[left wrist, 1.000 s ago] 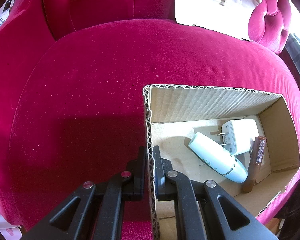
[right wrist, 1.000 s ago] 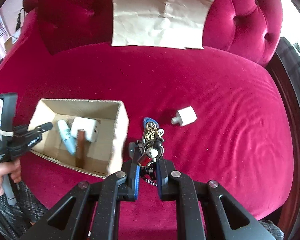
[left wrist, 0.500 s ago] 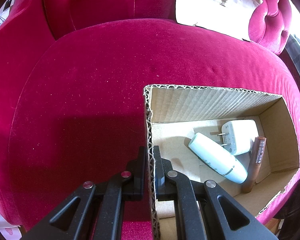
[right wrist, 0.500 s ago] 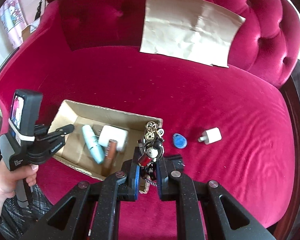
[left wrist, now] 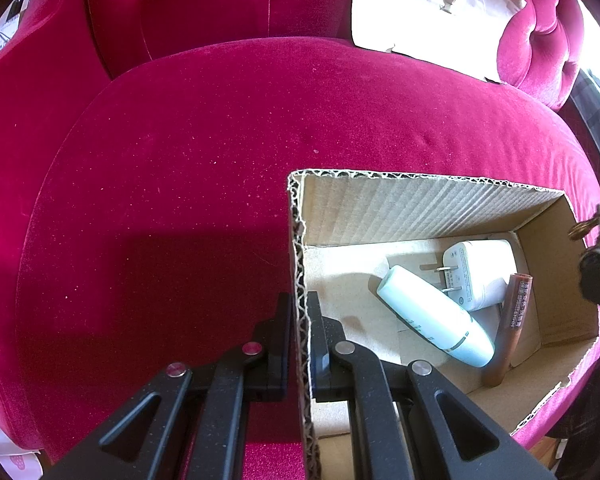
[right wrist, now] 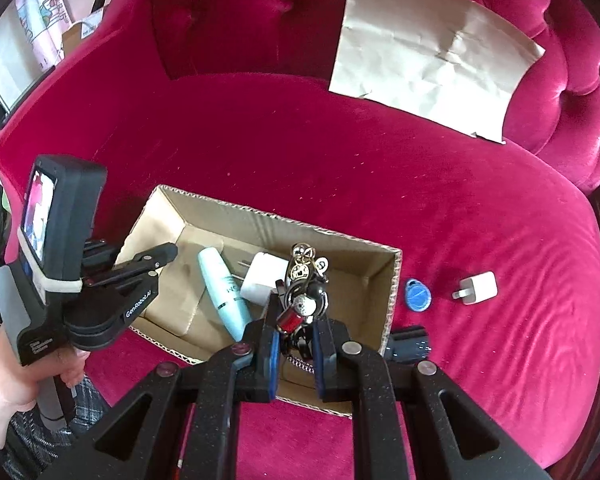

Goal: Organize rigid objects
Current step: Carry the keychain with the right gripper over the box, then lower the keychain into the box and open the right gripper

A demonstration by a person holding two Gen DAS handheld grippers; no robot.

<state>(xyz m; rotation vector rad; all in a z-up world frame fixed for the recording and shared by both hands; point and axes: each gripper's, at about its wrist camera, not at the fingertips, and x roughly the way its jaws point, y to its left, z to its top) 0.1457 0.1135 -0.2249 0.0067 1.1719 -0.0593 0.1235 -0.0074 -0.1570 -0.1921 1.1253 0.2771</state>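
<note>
An open cardboard box (right wrist: 392,292) (left wrist: 420,200) sits on the red sofa seat. Inside lie a pale blue tube (left wrist: 432,316) (right wrist: 224,292), a white plug adapter (left wrist: 476,272) (right wrist: 264,280) and a brown stick (left wrist: 512,324). My left gripper (left wrist: 299,312) is shut on the box's left wall; it shows in the right wrist view (right wrist: 152,260). My right gripper (right wrist: 296,336) is shut on a bunch of keys (right wrist: 304,288) and holds it above the box's right half. The keys show at the right edge of the left wrist view (left wrist: 596,240).
On the seat right of the box lie a blue key fob (right wrist: 417,294), a small white charger (right wrist: 477,288) and a dark object (right wrist: 408,344) by the box corner. A sheet of brown paper (right wrist: 432,52) leans on the tufted backrest.
My right gripper has carried the keys left, from over the seat beside the box to over the box's inside. The left gripper has kept its hold on the box wall.
</note>
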